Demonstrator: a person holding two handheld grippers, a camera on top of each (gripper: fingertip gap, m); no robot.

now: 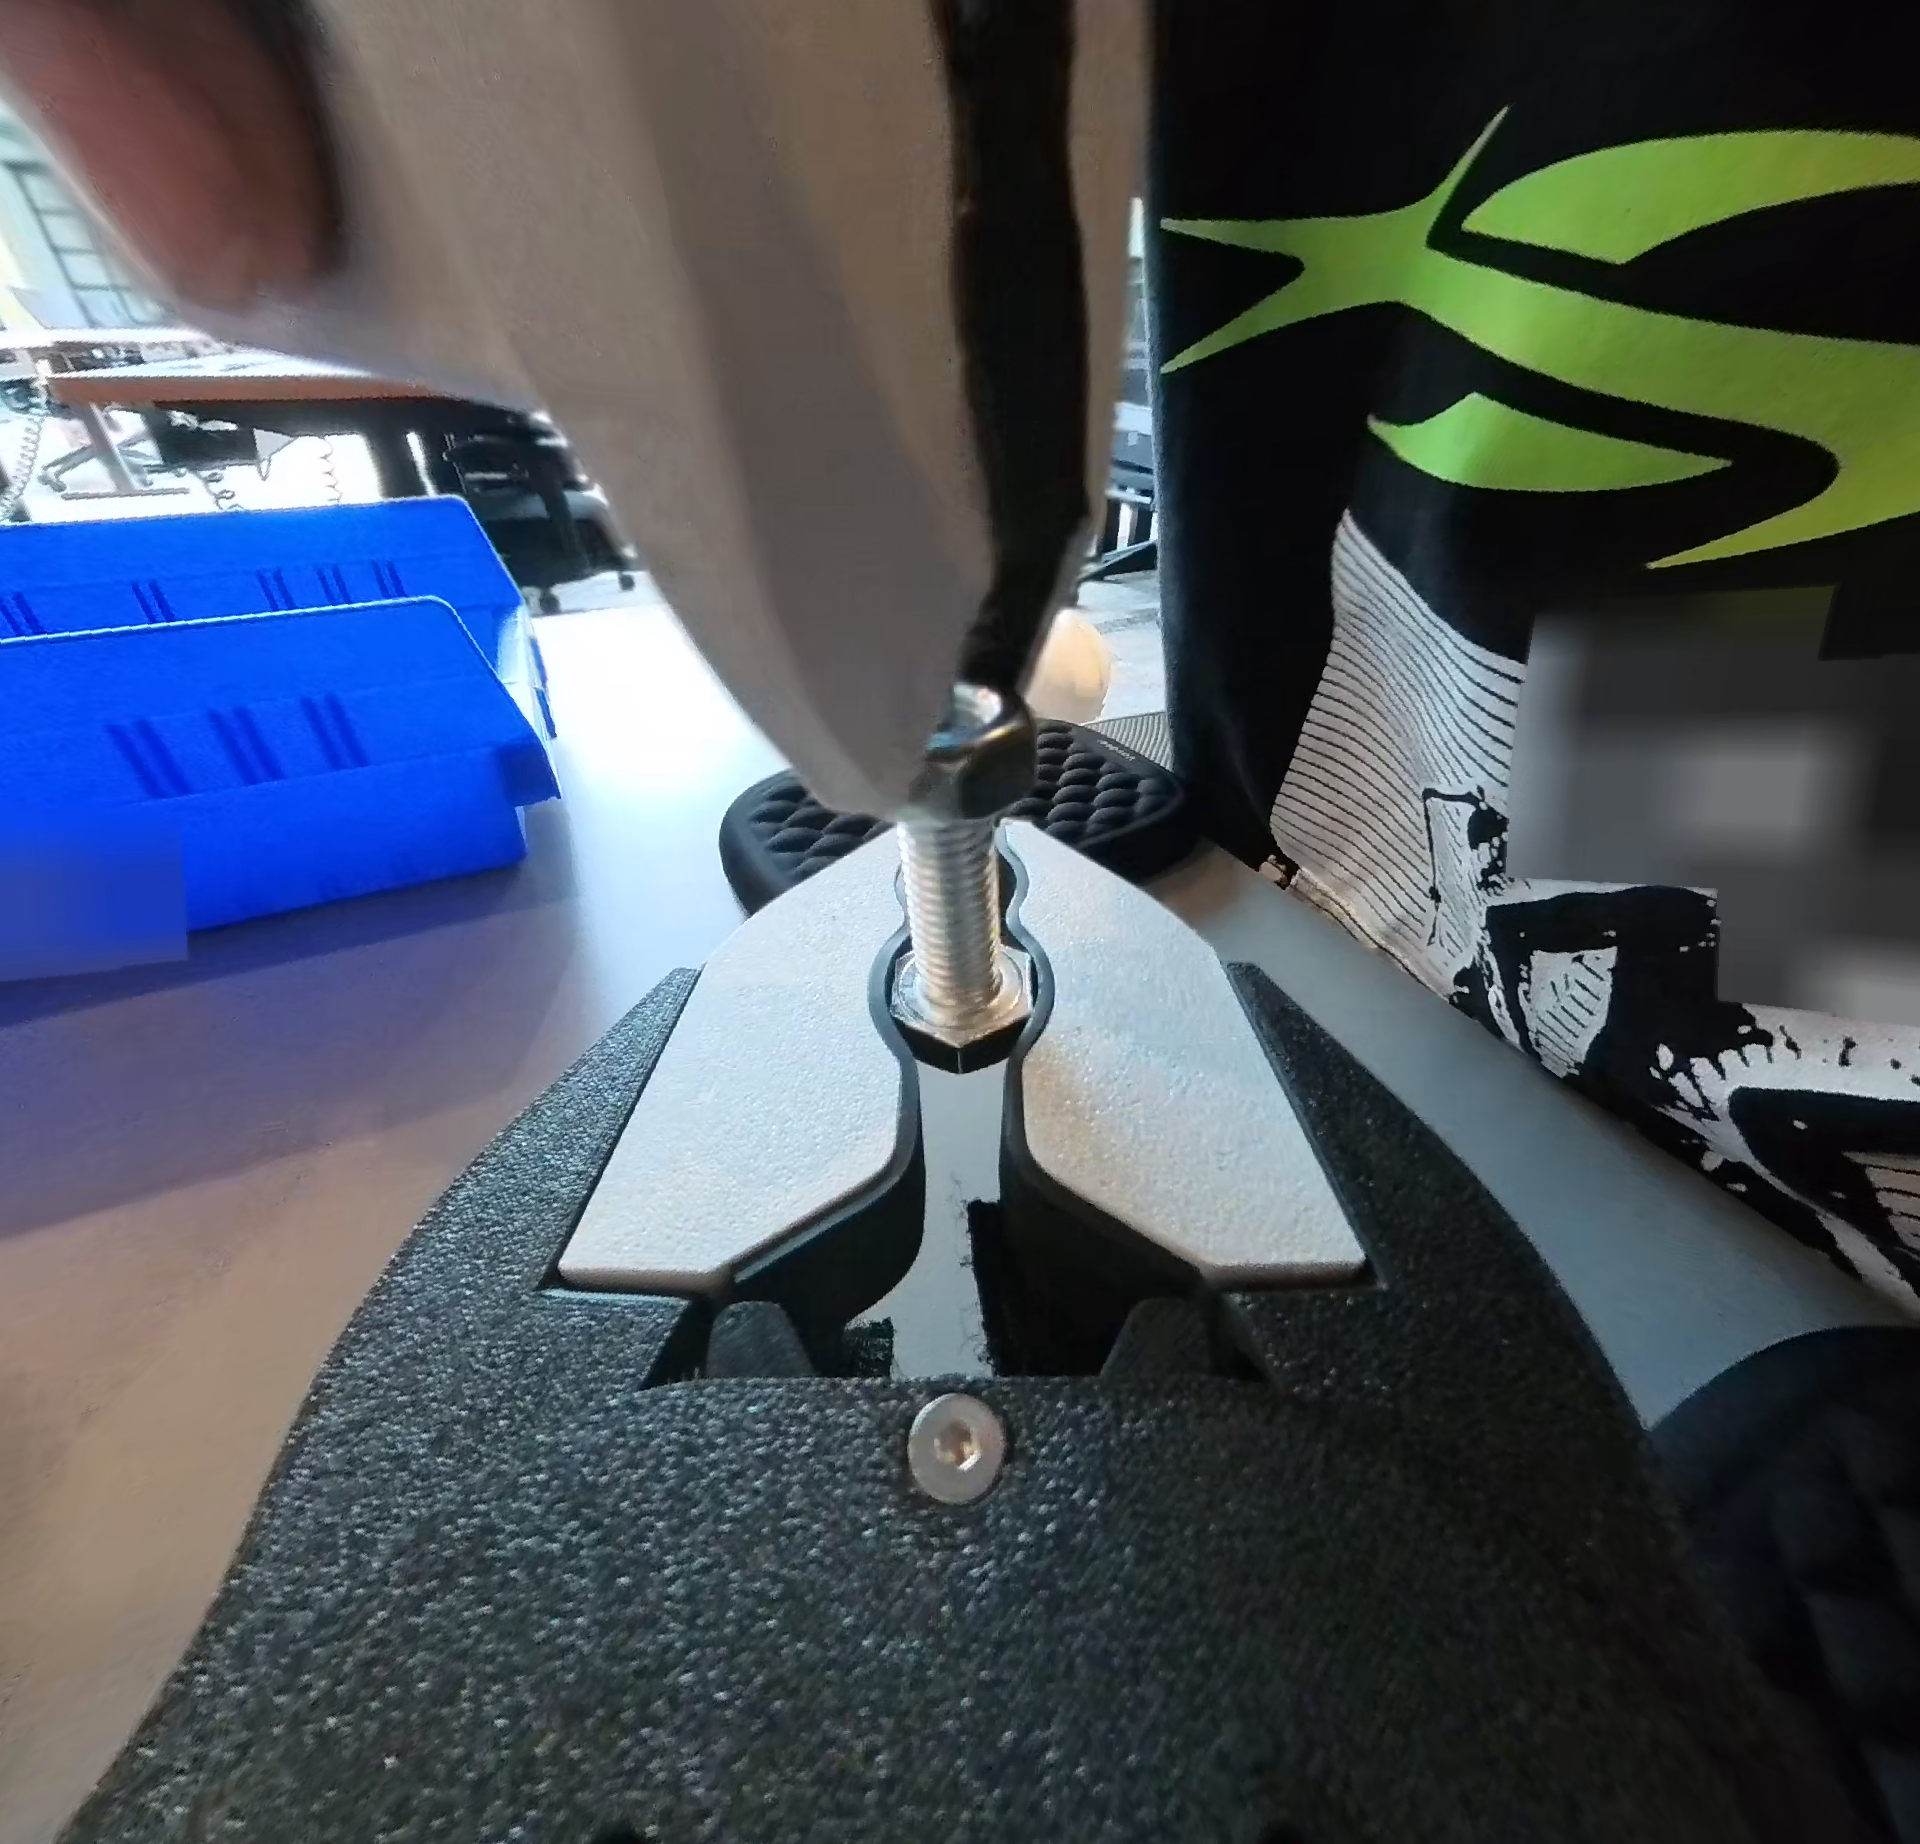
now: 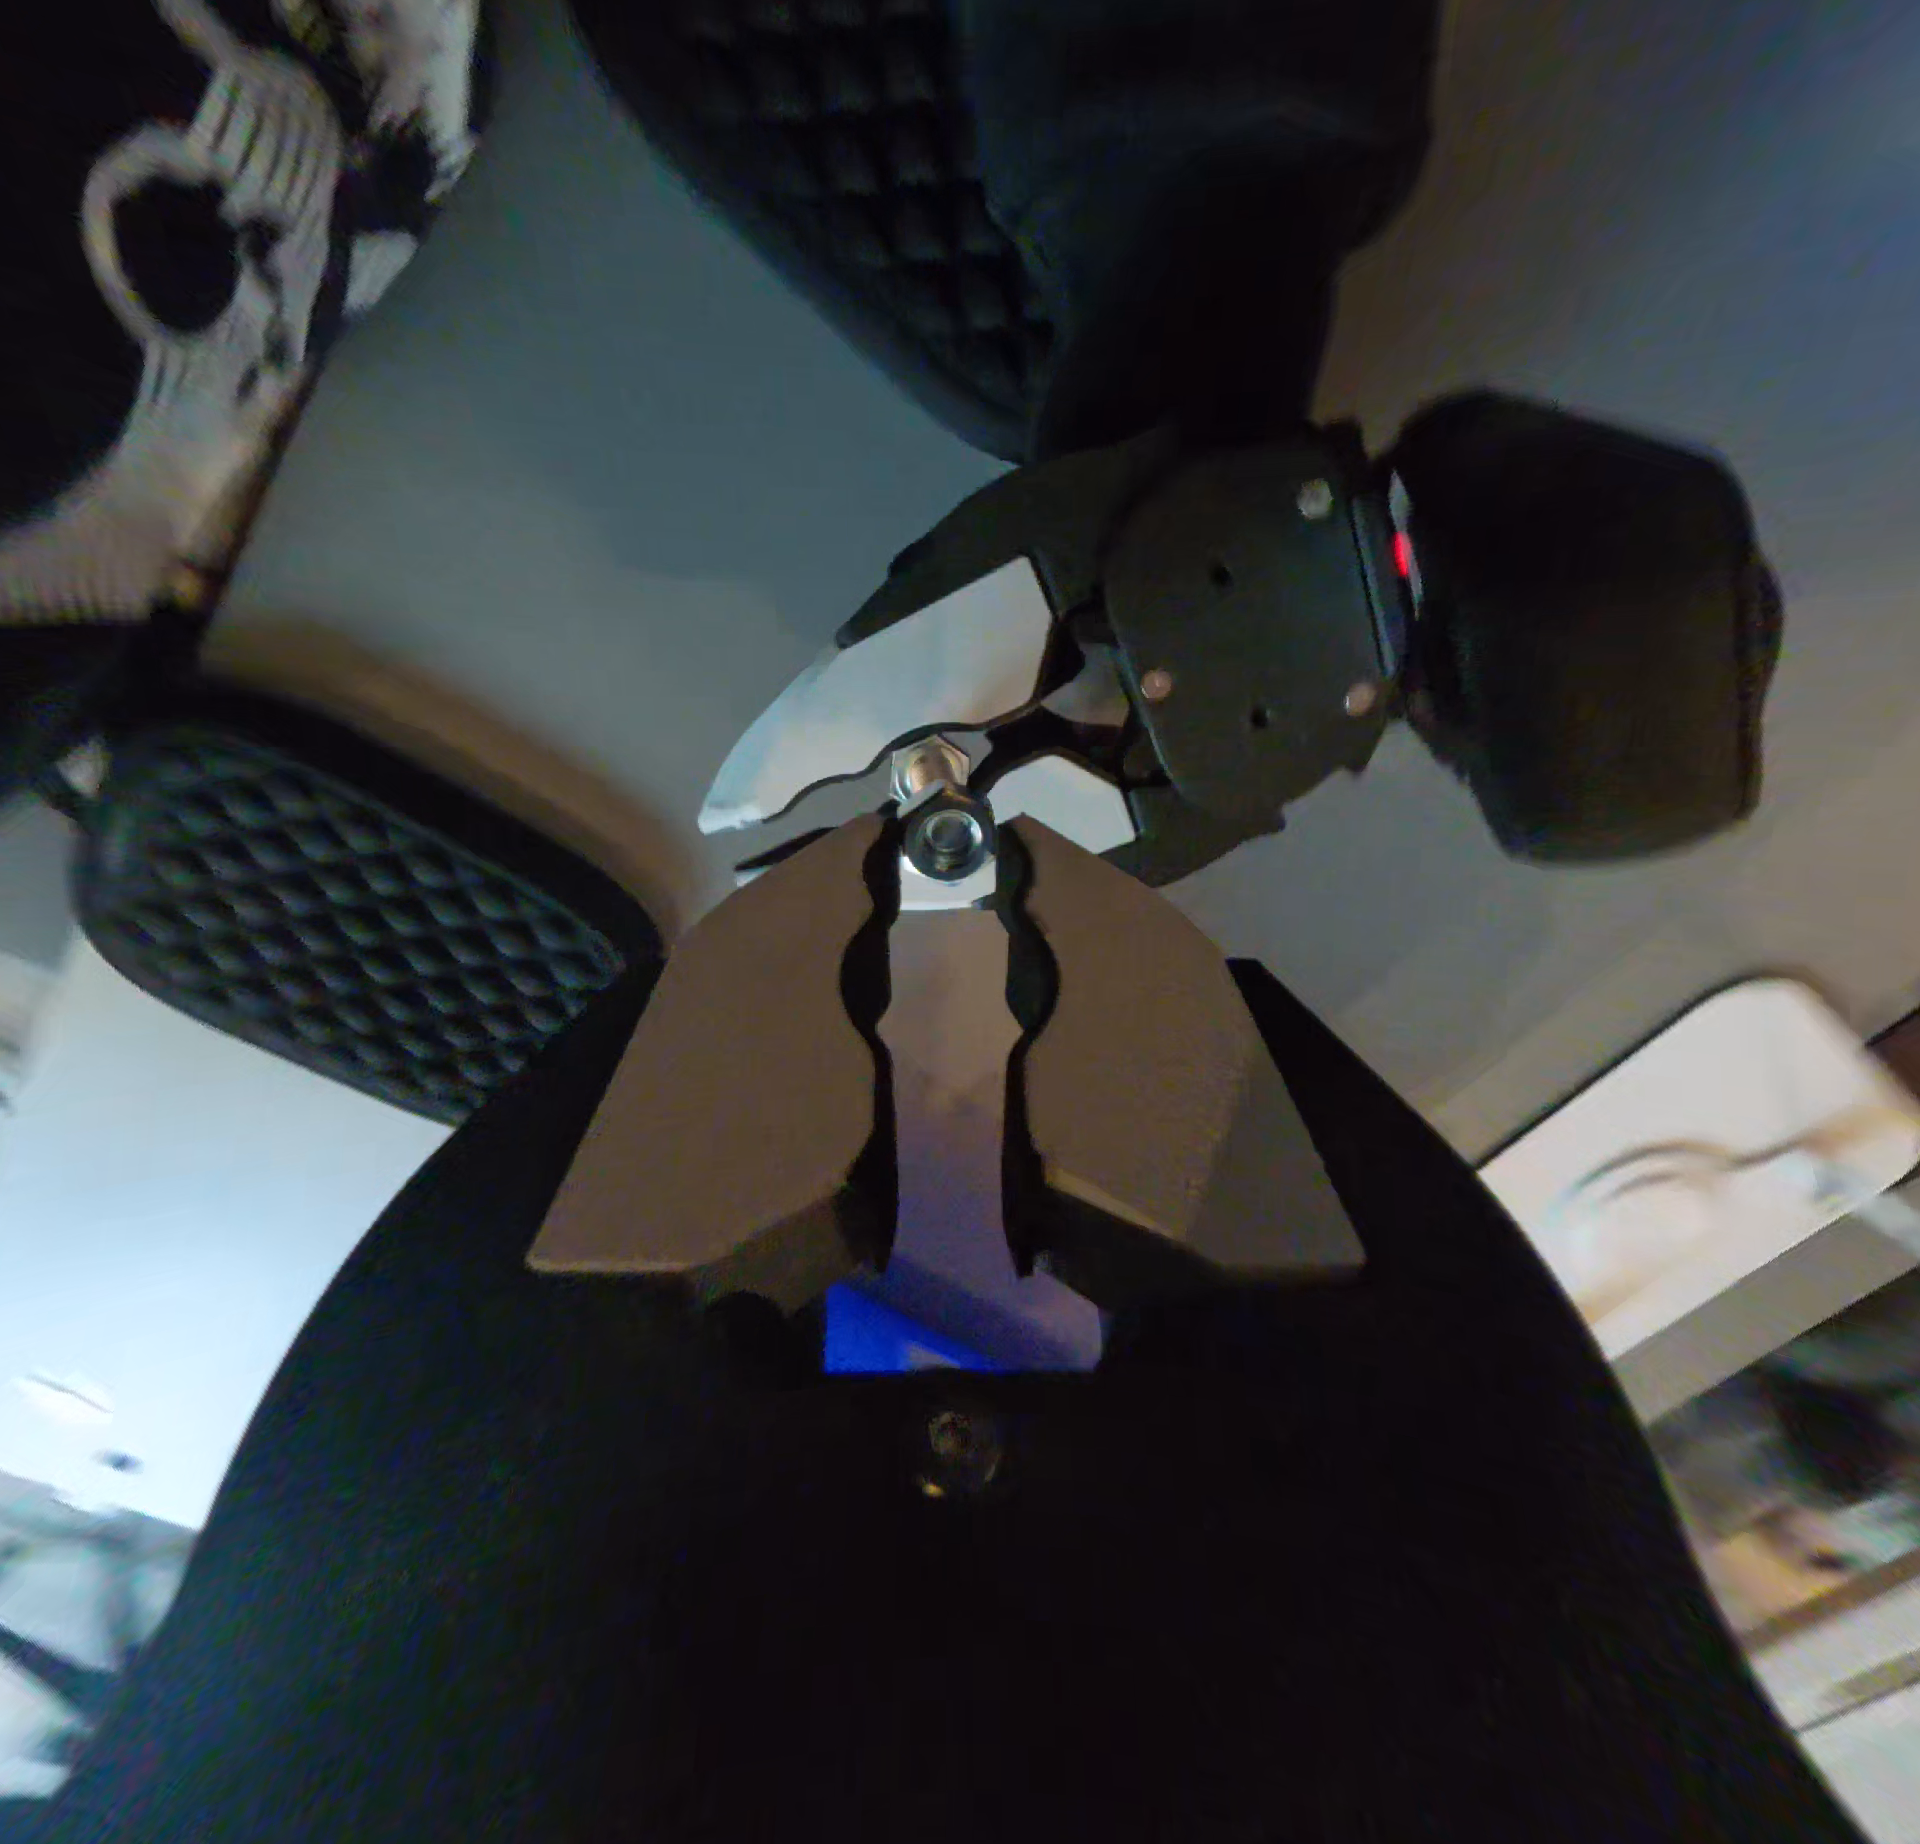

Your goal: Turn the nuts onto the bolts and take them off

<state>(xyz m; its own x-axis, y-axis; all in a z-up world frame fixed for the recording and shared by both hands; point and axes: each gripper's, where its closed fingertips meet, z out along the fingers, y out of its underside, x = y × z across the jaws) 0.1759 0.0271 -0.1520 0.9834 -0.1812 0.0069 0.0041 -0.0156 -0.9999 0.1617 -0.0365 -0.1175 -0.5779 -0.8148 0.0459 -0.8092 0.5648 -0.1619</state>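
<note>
One bolt [image 1: 951, 921], carrying one nut [image 1: 977, 760] at its far end. Two grippers: the left gripper [image 1: 961, 953] at the bolt's head, the right gripper [image 2: 945, 859] at the nut. Two blue bins [image 1: 260, 714] left of the bolt. Two black honeycomb pads [image 1: 1091, 792] beyond the bolt.

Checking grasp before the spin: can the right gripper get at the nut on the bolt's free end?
Probably yes: the right gripper already has the nut between its fingertips, and the left gripper clamps the bolt at its head end, clear of it.
</note>
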